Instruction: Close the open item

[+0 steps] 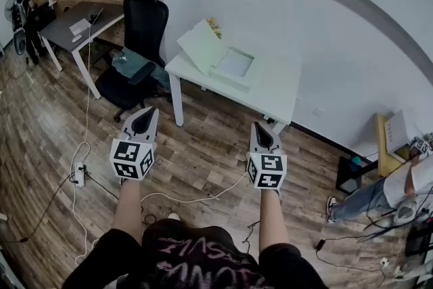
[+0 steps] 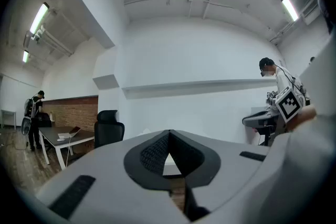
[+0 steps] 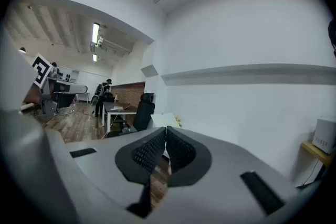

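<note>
At 12 o'clock in the head view, well apart from both grippers, the open box [image 1: 233, 67] sits on the white worktop [image 1: 279, 90], near its 9 o'clock end. The lid [image 1: 201, 45] stands raised along the tray's 10 o'clock side, tilted away from the opening.

Gripper state: the left gripper [image 1: 143, 120] and the right gripper [image 1: 262, 135] are both held over the floor, each with its jaws pressed together at the tips and nothing between them.

Hazards (judgement):
- The box looks light. A push on the lid from the wrong side would likely fold it further back or slide the whole box toward the worktop edge.
- Closing without steadying the tray could skew the lid on its hinge line.
- A white cable [image 1: 196, 198] lies across the floor between the person and the worktop and could catch a foot on approach.

Contents: the tray shows only a pale, flat interior. Whether anything lies in it cannot be told.
</note>
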### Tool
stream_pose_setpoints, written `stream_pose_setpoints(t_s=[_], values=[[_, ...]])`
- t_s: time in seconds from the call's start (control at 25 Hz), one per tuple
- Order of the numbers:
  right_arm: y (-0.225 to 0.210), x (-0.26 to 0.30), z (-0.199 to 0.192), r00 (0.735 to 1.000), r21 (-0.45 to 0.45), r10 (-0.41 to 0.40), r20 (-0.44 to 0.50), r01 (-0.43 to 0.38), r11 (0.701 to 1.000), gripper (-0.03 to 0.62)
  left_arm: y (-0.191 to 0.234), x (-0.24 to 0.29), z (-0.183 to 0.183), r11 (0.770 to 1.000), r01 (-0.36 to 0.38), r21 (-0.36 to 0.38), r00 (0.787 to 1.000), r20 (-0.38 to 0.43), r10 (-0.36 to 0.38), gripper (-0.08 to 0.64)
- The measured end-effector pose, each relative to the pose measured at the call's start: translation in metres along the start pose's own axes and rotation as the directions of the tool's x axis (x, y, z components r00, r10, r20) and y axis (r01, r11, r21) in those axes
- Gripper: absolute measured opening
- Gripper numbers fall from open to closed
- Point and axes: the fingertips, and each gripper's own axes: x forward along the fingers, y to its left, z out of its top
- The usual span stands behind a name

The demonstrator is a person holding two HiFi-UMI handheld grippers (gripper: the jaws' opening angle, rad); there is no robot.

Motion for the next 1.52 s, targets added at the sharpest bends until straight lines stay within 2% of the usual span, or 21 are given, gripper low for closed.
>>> stream_pose_setpoints(t_s=[0.2, 0.4, 0.6, 1.16, 1.32, 1.52], values=[[0.006, 0.001, -0.003, 1.000, 0.007, 0.001, -0.003, -0.001, 1.000, 0.024, 0.003, -0.001, -0.005, 1.000, 0.008, 0.006, 1.000, -0.012, -0.008, 0.012], [0.012, 0.002, -0.003, 1.000, 0.002, 0.006, -0.012, -0.006, 1.000, 0.025, 0.011, -0.002, -0.014, 1.000, 0.008, -0.030, 1.000, -0.029, -0.009, 0.012], [0.021, 0.010, 0.001, 1.000, -0.009, 0.009, -0.008, -0.009, 1.000, 0.026, 0.020, 0.000, -0.015, 0.999, 0.013, -0.037, 1.000, -0.026, -0.014, 0.012], [0.064, 0.042, 0.003, 0.997, -0.038, -0.071, -0.021, 0.070, 0.997, 0.025, 0.083, 0.025, -0.029, 0.994, 0.102, -0.050, 0.995, -0.011, -0.103, 0.012], [0.065, 0.054, 0.003, 0.996, -0.046, -0.088, -0.029, 0.087, 0.995, 0.025, 0.095, 0.037, -0.033, 0.990, 0.120, -0.077, 0.993, -0.002, -0.120, 0.012], [0.059, 0.077, 0.001, 0.995, -0.039, -0.098, -0.017, 0.098, 0.994, 0.025, 0.104, 0.061, -0.041, 0.989, 0.134, -0.066, 0.991, -0.017, -0.135, 0.012]])
